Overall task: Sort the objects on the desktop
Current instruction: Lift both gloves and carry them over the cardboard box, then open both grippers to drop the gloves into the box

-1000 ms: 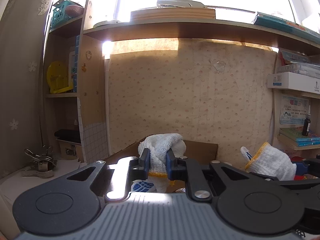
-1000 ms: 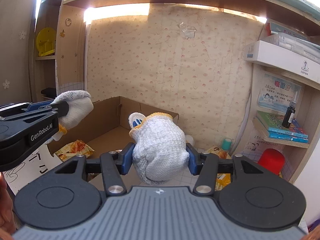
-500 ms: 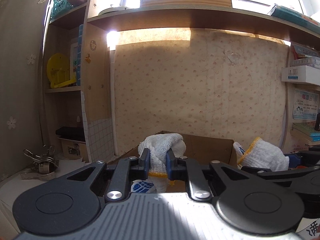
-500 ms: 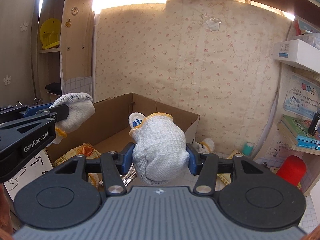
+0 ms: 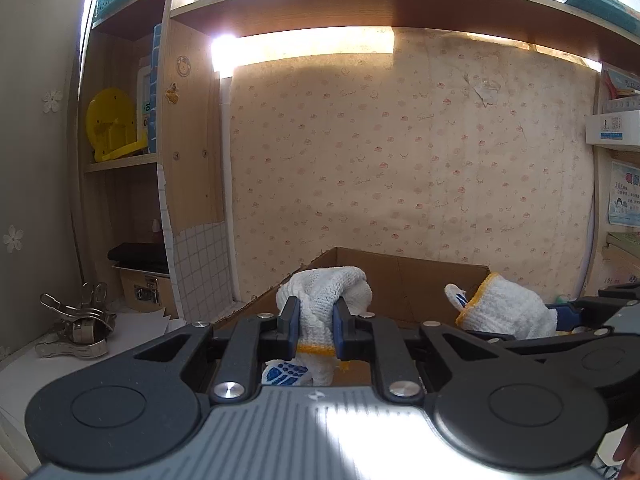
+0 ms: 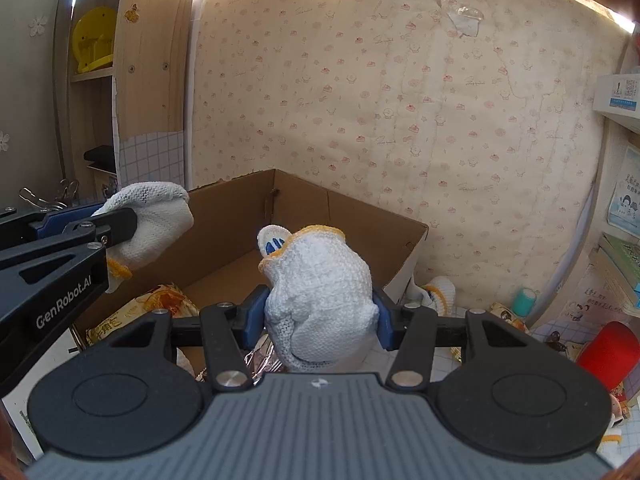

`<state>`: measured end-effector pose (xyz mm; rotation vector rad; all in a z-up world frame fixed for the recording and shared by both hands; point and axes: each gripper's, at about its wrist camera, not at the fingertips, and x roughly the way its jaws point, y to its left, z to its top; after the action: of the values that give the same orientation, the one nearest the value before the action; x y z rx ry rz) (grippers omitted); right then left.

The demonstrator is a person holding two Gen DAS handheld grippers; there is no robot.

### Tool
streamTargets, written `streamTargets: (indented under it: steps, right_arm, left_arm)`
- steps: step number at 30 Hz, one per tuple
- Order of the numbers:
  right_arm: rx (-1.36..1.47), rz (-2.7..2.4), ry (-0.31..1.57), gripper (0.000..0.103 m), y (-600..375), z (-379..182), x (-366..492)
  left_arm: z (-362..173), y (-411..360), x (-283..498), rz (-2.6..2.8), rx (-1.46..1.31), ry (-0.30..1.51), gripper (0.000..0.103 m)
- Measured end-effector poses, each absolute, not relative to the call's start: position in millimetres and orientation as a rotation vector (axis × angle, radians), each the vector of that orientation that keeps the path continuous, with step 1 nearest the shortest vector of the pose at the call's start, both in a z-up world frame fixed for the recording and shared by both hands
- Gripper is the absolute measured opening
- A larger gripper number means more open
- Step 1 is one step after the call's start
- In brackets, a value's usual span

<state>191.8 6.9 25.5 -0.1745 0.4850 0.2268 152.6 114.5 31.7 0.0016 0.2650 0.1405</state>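
White knitted gloves with yellow cuffs, one (image 5: 320, 300) clamped in the left gripper (image 5: 314, 322), another (image 6: 320, 296) in the right gripper (image 6: 320, 316), hang over an open brown cardboard box (image 6: 360, 216) against floral wallpaper (image 6: 400, 100).

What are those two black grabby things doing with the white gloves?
A person is tidying a desk with a grabbing tool in each hand. The left tool is squeezing one white knit glove, and the right tool is squeezing another glove. Both gloves are held up by the open cardboard box, which already has a snack bag inside. Neither glove has been let go yet.
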Motion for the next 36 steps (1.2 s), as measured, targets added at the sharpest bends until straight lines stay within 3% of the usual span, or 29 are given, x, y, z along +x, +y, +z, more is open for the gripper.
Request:
streamTargets:
  steps: [21, 29, 31, 33, 36]
  right_arm:
    - [-0.18, 0.239, 0.54, 0.053, 21, 13, 241]
    - [-0.178, 0.247, 0.544, 0.054, 23, 11, 244]
    - [-0.176, 0.247, 0.541, 0.056, 23, 11, 244]
    - [-0.171, 0.244, 0.528, 0.067, 22, 12, 242]
    - [-0.167, 0.248, 0.514, 0.068, 21, 16, 239]
  left_arm:
    - [19, 122, 183, 0.174, 0.004, 0.319, 0.017]
    - [19, 121, 184, 0.181, 0.002, 0.324, 0.023]
    - [18, 121, 184, 0.183, 0.002, 0.326, 0.023]
    - [18, 122, 184, 0.186, 0.002, 0.324, 0.025]
    - [20, 121, 182, 0.19, 0.008, 0.313, 0.025]
